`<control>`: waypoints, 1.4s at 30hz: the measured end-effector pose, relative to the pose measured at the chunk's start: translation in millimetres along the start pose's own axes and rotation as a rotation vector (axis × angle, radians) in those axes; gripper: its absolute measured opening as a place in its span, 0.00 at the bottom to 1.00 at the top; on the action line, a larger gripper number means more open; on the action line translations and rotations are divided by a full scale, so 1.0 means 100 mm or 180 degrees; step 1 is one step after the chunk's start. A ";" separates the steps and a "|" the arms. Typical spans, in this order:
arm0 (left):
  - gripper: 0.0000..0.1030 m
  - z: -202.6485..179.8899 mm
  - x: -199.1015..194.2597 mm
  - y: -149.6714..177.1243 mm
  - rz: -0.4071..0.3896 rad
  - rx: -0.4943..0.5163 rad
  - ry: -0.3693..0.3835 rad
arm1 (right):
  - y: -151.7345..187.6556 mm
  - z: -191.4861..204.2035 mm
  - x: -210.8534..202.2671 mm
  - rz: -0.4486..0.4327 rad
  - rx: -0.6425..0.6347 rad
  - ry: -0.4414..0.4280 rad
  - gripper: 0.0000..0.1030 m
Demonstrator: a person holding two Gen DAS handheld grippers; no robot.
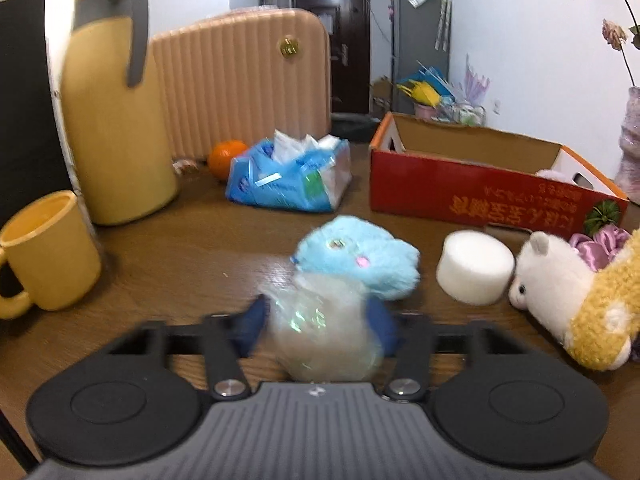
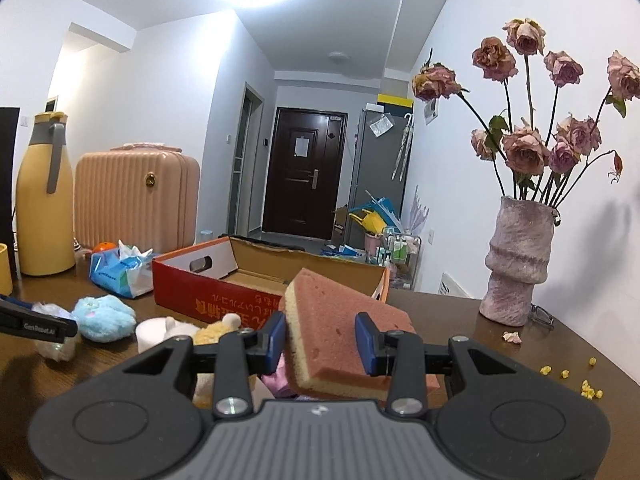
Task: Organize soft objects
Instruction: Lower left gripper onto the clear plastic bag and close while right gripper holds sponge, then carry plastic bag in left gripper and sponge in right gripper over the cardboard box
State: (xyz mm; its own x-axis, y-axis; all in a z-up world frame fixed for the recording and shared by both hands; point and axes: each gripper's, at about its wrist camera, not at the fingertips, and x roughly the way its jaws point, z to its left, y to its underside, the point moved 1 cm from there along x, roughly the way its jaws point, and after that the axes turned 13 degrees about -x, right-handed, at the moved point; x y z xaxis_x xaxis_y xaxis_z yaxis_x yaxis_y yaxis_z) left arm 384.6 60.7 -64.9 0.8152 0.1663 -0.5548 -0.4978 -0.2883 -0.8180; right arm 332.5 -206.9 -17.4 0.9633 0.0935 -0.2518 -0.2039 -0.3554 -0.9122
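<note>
- left gripper: blue pads pressed into both sides of a pale fluffy ball with shiny flecks; view blurred, ball low over the table.
- blue plush just beyond the ball, at 12 o'clock from it.
- white foam cylinder at 2 o'clock of the ball; white plush touching the cylinder's right side, yellow plush over it.
- red cardboard box open-topped, far right at 1 o'clock.
- right gripper: closed on a pink-and-yellow sponge, tilted, held in front of the box.
- vase at 2 o'clock of the sponge.
</note>
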 end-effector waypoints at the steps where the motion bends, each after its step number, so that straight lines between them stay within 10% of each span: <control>1: 0.40 0.01 0.01 0.00 0.0028 -0.0012 0.0016 | 0.01 0.00 0.01 0.0017 0.0003 -0.0003 0.36; 42: 0.38 -0.39 -0.77 -0.14 -0.0828 -0.0268 0.0607 | -0.28 0.02 0.01 -0.0331 0.0246 0.0045 0.36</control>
State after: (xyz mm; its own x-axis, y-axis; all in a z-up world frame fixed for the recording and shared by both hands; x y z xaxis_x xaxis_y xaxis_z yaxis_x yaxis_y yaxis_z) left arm 340.4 15.1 -5.3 0.9565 0.0672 -0.2840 -0.2461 -0.3375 -0.9086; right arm 339.2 -195.4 7.1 0.9822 0.1127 -0.1505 -0.1152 -0.2717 -0.9555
